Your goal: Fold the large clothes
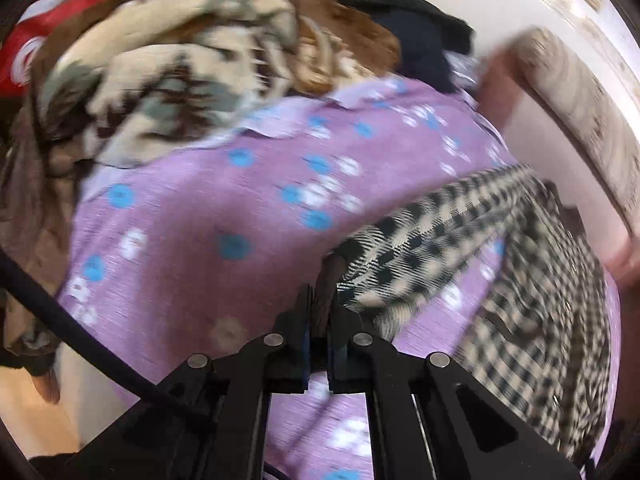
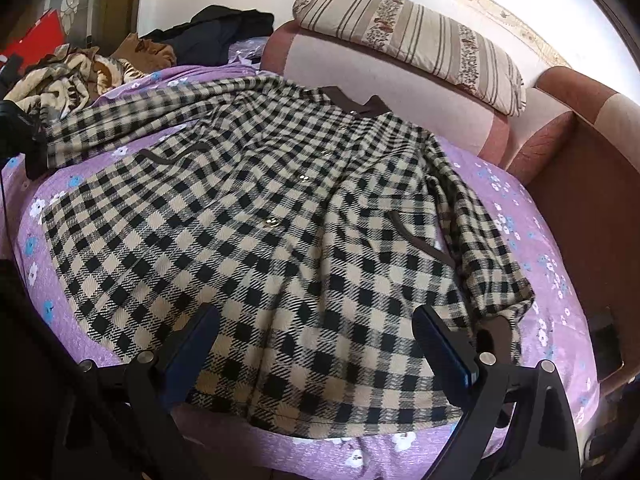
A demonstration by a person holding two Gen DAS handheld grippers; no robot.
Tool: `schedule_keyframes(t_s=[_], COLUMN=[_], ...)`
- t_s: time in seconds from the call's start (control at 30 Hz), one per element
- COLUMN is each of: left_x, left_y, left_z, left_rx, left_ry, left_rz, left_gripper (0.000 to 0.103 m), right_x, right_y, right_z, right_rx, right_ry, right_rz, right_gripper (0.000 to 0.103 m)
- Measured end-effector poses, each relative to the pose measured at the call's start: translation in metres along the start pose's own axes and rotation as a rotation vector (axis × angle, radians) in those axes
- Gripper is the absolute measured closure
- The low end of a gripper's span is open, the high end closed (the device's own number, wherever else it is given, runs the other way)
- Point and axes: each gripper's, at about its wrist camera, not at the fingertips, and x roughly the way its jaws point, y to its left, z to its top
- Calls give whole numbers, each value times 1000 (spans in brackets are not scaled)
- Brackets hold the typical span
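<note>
Pinching the checked coat's (image 2: 280,240) sleeve cuff (image 1: 340,264), the left gripper (image 1: 320,312) is clamped; right gripper (image 2: 316,344) spread above the hem, bare purple sheet (image 2: 532,240) toward three o'clock.

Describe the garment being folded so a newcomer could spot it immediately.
On the purple floral bedsheet before the pink sofa back lies a black-and-cream checked coat, spread flat. Unlike the crumpled brown blankets behind it, it has a brown collar and brown pocket trim.

Left-wrist view motion-blurred, checked coat (image 1: 460,240) smeared, sleeve end hidden between jaws
</note>
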Motion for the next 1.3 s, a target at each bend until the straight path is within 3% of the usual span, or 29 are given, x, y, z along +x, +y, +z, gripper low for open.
schedule_keyframes(t_s=[0.17,0.3,0.37,0.4,0.43,0.57,0.67,0.77,0.83,1.03,1.17,1.2,1.23,1.3], left_x=[1,-7,-13,-17,-21,-42,-52,-59,-59,-51,-51,-51,-52,-53], left_y=[13,-2,-7,-9,-10,-20,-33,-50,-64,-104,-123,-128,-131,-137], left_z=[5,-3,-7,-10,-12,-25,-34,-43,-48,-68,-83,-86,-89,-93], left_rx=[-10,47,75,85,88,101,112,142,173,263,320,337,350,372], left_ry=[2,-42,-60,-70,-79,-107,-106,-103,-95,-42,-21,-17,-16,-19], left_rz=[17,58,69,71,74,40,0,-29,-43,-71,-76,-75,-73,-66], left_gripper=[97,96,90,82,74,66,63,58,58,57,57,57,57,57], right_x=[10,12,9,8,7,19,34,39,35,39,49,53,57,65], right_y=[3,-21,-51,-68,-88,-177,-233,-263,-264,-241,-212,-209,-205,-205], right_z=[1,7,12,15,16,13,-9,-38,-48,-46,-38,-39,-39,-42], right_rx=[1,46,90,116,149,354,552,732,758,676,566,543,520,506], right_ry=[31,22,1,-8,-14,45,127,163,150,128,150,164,181,232], right_rz=[36,3,-49,-82,-121,-204,-166,-71,-28,60,59,50,41,71], right_gripper=[4,4,4,4,4,4,4,4,4,4,4,14,44,87])
